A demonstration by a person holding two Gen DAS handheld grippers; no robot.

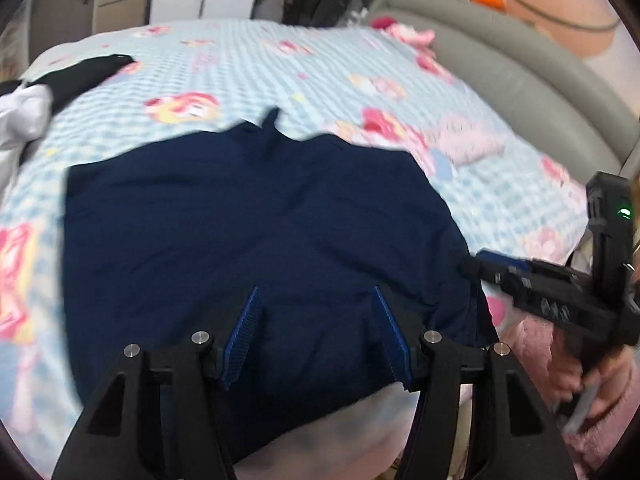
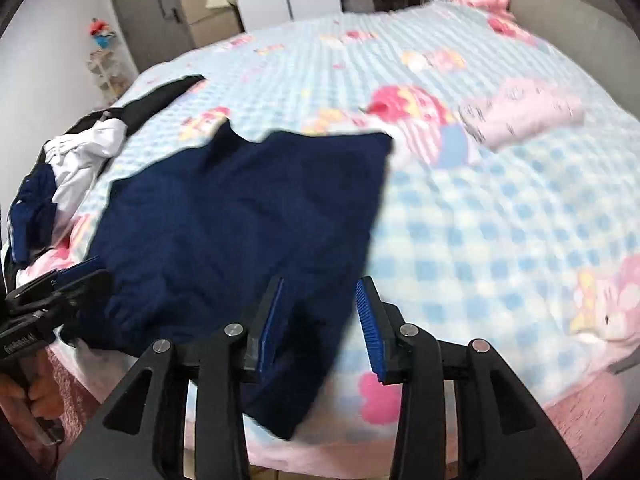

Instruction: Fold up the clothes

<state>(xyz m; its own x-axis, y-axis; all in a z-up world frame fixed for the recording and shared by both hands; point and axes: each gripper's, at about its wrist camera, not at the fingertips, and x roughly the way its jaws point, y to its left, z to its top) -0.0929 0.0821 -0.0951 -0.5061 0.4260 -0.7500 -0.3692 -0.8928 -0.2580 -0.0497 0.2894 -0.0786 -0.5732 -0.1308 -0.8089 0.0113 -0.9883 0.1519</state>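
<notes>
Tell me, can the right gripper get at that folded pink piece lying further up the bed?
Probably yes. The right gripper has open jaws, and only bare bedspread lies between it and the folded pink piece; the navy garment sits to its left.

Counts, both wrist views:

- One navy blue cloth garment (image 1: 256, 232), spread flat ahead of both claws.
- One folded pale pink fabric piece (image 2: 524, 116), far ahead and right of the right claw.
- One heap of unfolded clothes (image 2: 80, 156), ahead-left of the right claw; white, black and blue pieces mixed, number within cannot be told.
- One blue-and-white checked bedsheet with pink cartoon prints (image 2: 480, 232), under everything.
- Two black two-finger grippers with blue ribbed pads: left (image 1: 316, 336), right (image 2: 320, 328).
- One grey padded headboard (image 1: 500, 72), far right of the left claw.
</notes>
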